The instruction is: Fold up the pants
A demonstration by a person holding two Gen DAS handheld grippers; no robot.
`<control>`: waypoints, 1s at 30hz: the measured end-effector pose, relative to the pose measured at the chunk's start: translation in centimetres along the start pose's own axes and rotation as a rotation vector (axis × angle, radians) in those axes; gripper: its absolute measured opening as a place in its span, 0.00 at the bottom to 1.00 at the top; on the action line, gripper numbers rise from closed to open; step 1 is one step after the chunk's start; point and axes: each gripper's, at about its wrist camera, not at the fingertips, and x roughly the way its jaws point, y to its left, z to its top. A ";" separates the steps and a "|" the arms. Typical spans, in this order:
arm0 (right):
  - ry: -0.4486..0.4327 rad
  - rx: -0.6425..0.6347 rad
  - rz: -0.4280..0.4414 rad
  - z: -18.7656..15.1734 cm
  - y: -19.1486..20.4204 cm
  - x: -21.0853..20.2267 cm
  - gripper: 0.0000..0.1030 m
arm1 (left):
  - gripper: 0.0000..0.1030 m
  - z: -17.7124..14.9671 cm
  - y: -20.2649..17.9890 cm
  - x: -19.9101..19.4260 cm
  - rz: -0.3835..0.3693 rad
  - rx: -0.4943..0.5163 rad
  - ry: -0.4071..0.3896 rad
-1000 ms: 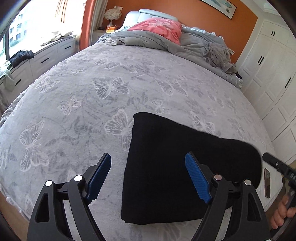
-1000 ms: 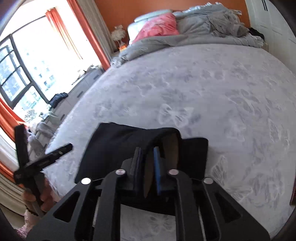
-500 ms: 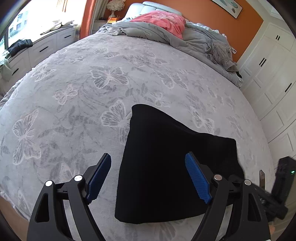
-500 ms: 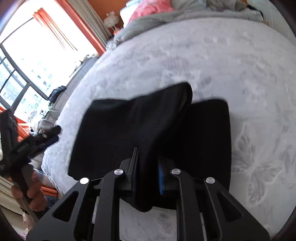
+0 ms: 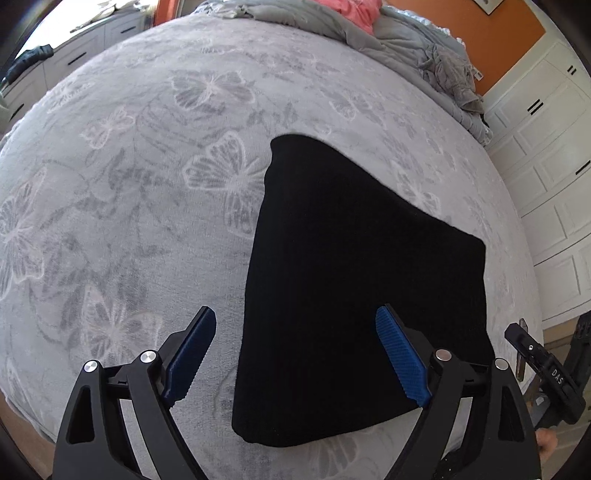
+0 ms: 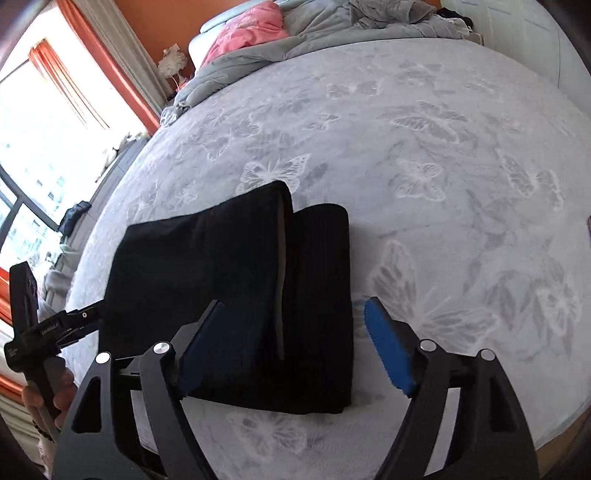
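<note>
The folded black knit pants (image 6: 236, 295) lay low in the frame, long axis upward, between the spread right gripper (image 6: 291, 343) jaws — just opened, gripping nothing; the left gripper (image 5: 299, 354) was spread too.

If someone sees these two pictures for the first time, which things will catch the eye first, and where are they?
First, the black folded pants lying flat on the pale grey butterfly bedspread, near its front edge. Next, the blue-padded jaws of the left gripper and the right gripper, both open just above the pants; the right one has just opened. Far back, a pink pillow lies on the crumpled grey duvet.
</note>
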 end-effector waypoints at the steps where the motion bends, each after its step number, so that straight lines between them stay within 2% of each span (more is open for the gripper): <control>1: 0.035 -0.008 0.006 -0.2 0.2 0.9 0.76 | 0.84 0.0 0.4 1.1 -0.011 -0.029 0.046; 3: 0.111 0.013 0.027 -0.5 -0.6 3.4 0.80 | 0.85 -0.3 1.3 3.4 -0.077 -0.093 0.154; 5: 0.152 0.055 0.070 -1.1 -1.1 5.7 0.82 | 0.86 -0.4 1.4 3.8 -0.094 -0.114 0.148; 6: 0.141 0.072 0.080 -1.3 -1.1 5.8 0.76 | 0.84 -0.4 1.1 3.6 -0.092 -0.101 0.143; 7: 0.139 0.057 0.109 -1.1 -0.6 5.4 0.47 | 0.55 -0.4 0.8 3.3 -0.112 -0.084 0.129; 8: 0.127 0.057 0.145 -0.6 -0.2 4.2 0.41 | 0.47 -0.5 0.5 2.7 -0.125 -0.071 0.117; 9: 0.104 0.059 0.166 -0.2 0.2 2.8 0.39 | 0.34 -0.5 0.2 1.5 -0.130 -0.053 0.084; 10: 0.076 0.049 0.195 0.2 0.7 1.3 0.38 | 0.31 -0.6 -0.1 -0.1 -0.158 -0.024 0.058; 12: 0.036 0.006 0.208 0.0 1.4 -1.1 0.38 | 0.31 -0.9 -0.1 -2.1 -0.211 -0.017 0.039; 13: 0.033 -0.003 0.195 -0.3 1.3 -1.2 0.44 | 0.36 -1.0 0.4 -2.2 -0.222 -0.034 0.051; 14: 0.047 -0.005 0.168 -0.7 0.9 -0.6 0.53 | 0.41 -1.2 0.9 -1.6 -0.216 -0.055 0.076; 15: 0.088 -0.015 0.107 -1.3 0.2 0.8 0.54 | 0.48 -1.5 1.4 -0.4 -0.181 -0.066 0.124; 16: 0.126 0.018 0.040 -1.9 -0.9 1.7 0.56 | 0.48 -1.8 1.5 0.4 -0.130 -0.071 0.162; 17: 0.125 0.089 0.073 -2.4 -2.1 1.6 0.56 | 0.50 -2.2 1.7 0.7 -0.120 -0.076 0.173; 18: 0.087 0.120 0.106 -2.5 -2.5 0.7 0.56 | 0.52 -2.3 1.7 0.2 -0.128 -0.073 0.152; 20: -0.011 0.102 0.057 -2.2 -2.1 -1.8 0.57 | 0.54 -2.3 1.0 -2.1 -0.085 -0.026 0.052; 21: -0.035 0.069 0.067 -1.8 -1.3 -2.5 0.57 | 0.60 -2.4 0.6 -3.4 -0.051 -0.001 -0.014; 22: -0.032 0.046 0.089 -1.4 -0.7 -2.4 0.56 | 0.63 -2.4 0.1 -4.1 -0.022 0.016 -0.059; 24: -0.008 -0.014 0.076 -0.7 0.8 -1.1 0.57 | 0.63 -2.4 -1.2 -5.0 0.018 0.062 -0.109; 25: 0.021 -0.055 0.059 -0.7 1.4 0.2 0.53 | 0.63 -2.5 -2.0 -5.1 0.033 0.086 -0.122; 26: 0.056 -0.085 0.029 -0.9 1.8 1.8 0.41 | 0.63 -2.5 -2.6 -5.0 0.048 0.104 -0.129; 27: 0.091 -0.096 0.004 -1.2 1.7 3.0 0.38 | 0.63 -2.9 -3.2 -4.8 0.063 0.120 -0.132; 28: 0.084 -0.082 0.006 -1.6 1.7 3.5 0.34 | 0.63 -2.8 -3.8 -4.4 0.082 0.137 -0.132; 29: 0.064 -0.076 0.010 -1.5 2.2 2.5 0.20 | 0.63 -3.0 -4.2 -4.1 0.098 0.150 -0.133; 30: 0.036 -0.085 0.005 -1.5 2.8 1.0 0.18 | 0.63 -3.4 -4.7 -3.9 0.112 0.162 -0.138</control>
